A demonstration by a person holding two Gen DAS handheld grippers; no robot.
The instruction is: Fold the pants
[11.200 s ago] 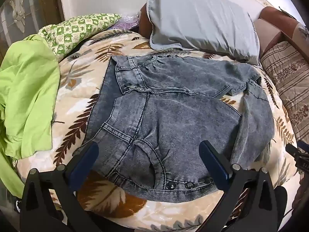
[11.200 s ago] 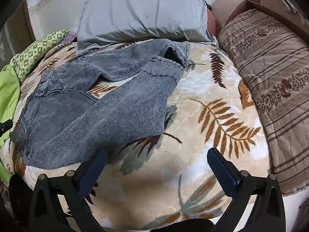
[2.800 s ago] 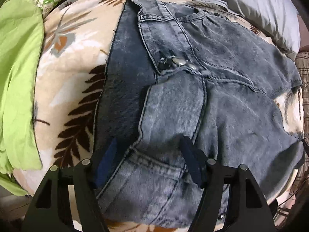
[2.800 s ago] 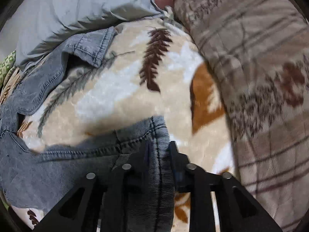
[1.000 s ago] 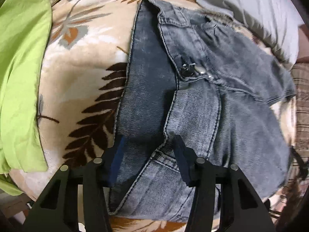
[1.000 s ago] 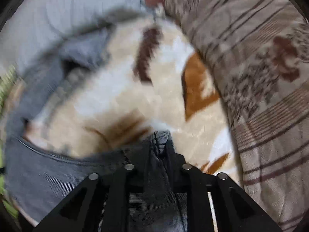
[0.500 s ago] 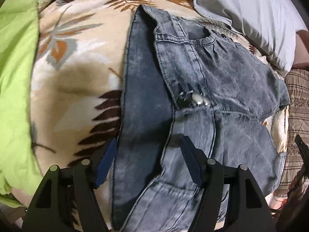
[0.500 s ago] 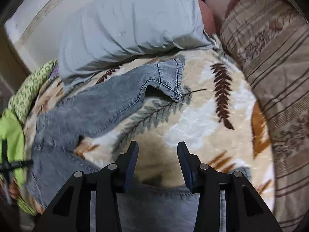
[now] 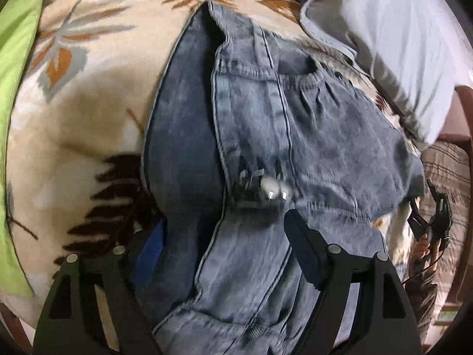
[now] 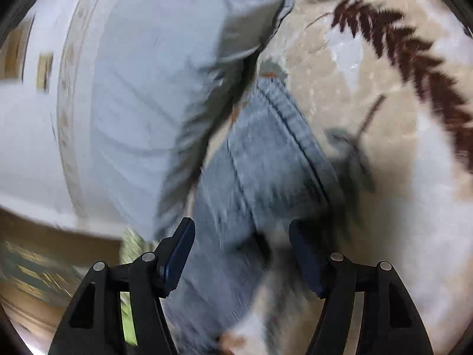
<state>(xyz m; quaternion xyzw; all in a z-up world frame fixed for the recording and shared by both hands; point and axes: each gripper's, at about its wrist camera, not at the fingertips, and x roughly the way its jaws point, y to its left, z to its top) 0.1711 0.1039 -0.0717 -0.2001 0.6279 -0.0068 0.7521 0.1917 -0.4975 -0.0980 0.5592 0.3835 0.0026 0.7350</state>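
Observation:
The grey-blue jeans [image 9: 310, 136] lie on a leaf-print blanket [image 9: 88, 88], one side folded over, with metal buttons [image 9: 273, 190] at the fly. My left gripper [image 9: 221, 224] points down over the jeans. Its jaws are opening and stand wide, with denim under the gap and neither pad pressing on it. In the blurred right wrist view, my right gripper [image 10: 241, 226] is open just above a jeans leg [image 10: 266, 153] that runs beside the grey pillow [image 10: 153, 88]. That gripper, in a hand, also shows small at the right edge of the left wrist view [image 9: 434, 219].
A grey pillow [image 9: 399, 44] lies at the head of the bed, touching the jeans' far edge. A bright green cloth [image 9: 14, 88] covers the left side. A striped brown cushion [image 9: 449, 177] lies at the right. A white headboard [image 10: 29, 133] stands behind the pillow.
The right gripper let go of the hem it pinched, then swung and rolled over to the other leg by the pillow. The left jaws widened and slid up the jeans toward the fly.

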